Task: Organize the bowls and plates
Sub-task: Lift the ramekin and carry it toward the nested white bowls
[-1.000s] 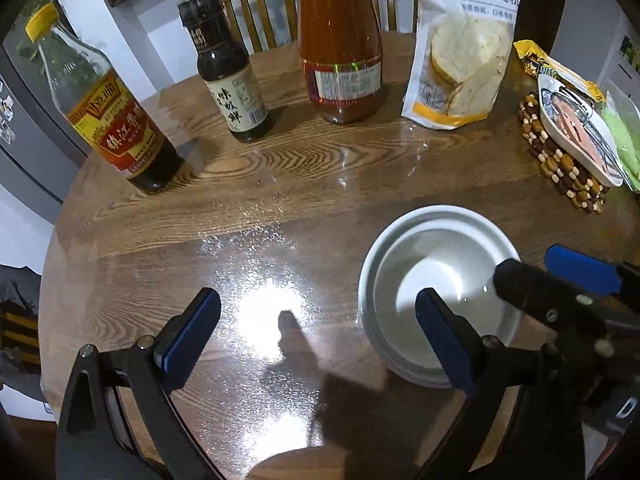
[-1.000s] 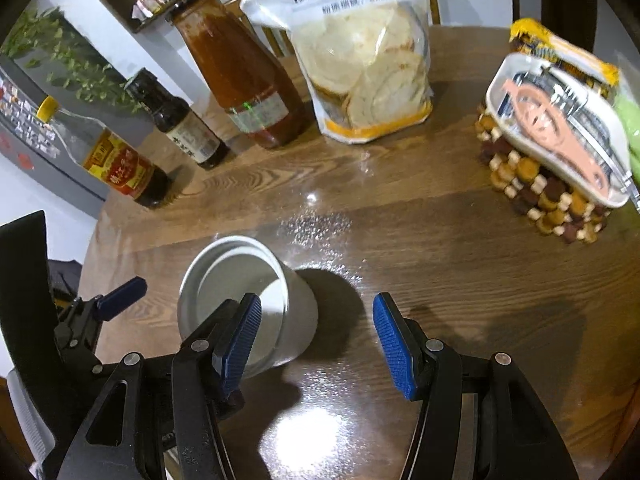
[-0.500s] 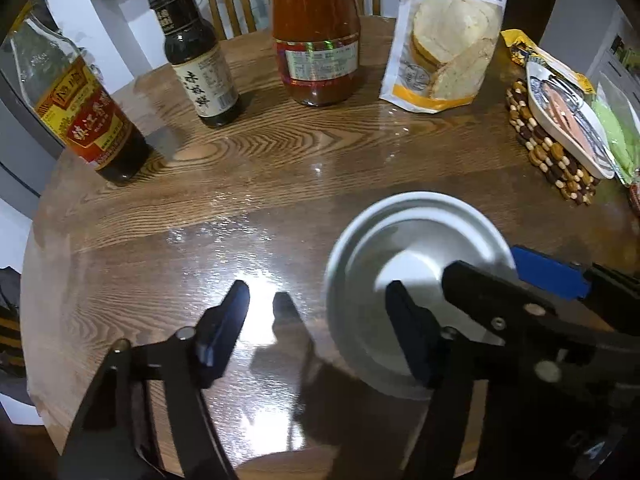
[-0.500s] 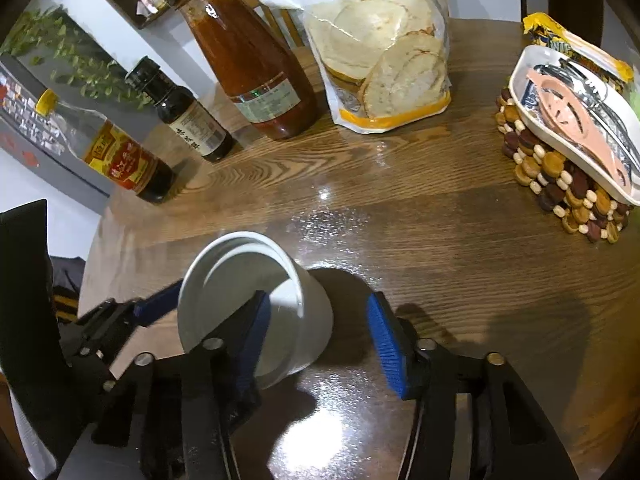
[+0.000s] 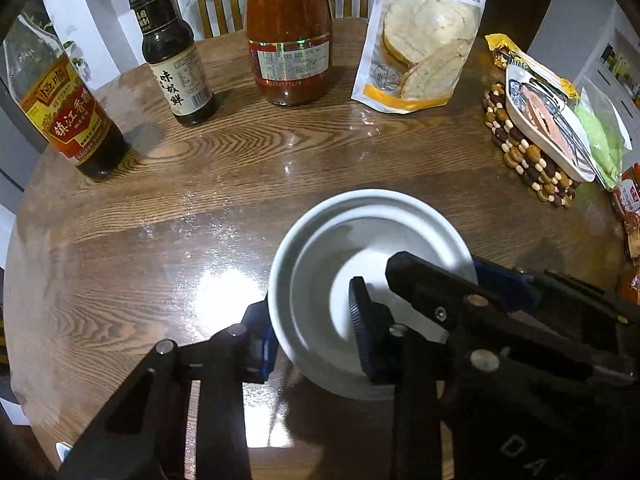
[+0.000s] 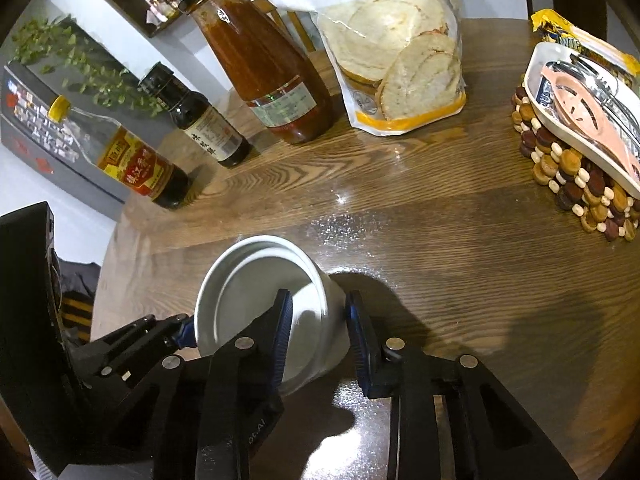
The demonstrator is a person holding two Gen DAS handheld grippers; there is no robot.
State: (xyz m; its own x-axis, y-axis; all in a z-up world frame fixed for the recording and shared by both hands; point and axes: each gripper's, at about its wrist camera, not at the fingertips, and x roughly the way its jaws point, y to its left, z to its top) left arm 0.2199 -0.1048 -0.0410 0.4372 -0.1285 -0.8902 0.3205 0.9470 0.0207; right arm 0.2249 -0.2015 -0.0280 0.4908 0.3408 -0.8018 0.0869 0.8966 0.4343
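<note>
A: Round wood table (image 5: 240, 168), white bowl (image 5: 360, 240) near the front edge w/ you.

B: Grip?

A: Your left gripper (image 5: 312, 332) and right gripper (image 6: 318, 336) straddle opposite rim walls, jaws just closing; contact unclear.

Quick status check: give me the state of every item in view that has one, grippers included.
Bowl: upright on the table, a second bowl nested inside, both empty.
Left gripper: jaws just closing, straddling the bowl's left wall.
Right gripper: jaws just closing, straddling the right wall.
Vinegar bottle: upright, capped.
Soy bottle: upright, capped.
Sauce bottle: upright.
Flour bag: standing.
</note>
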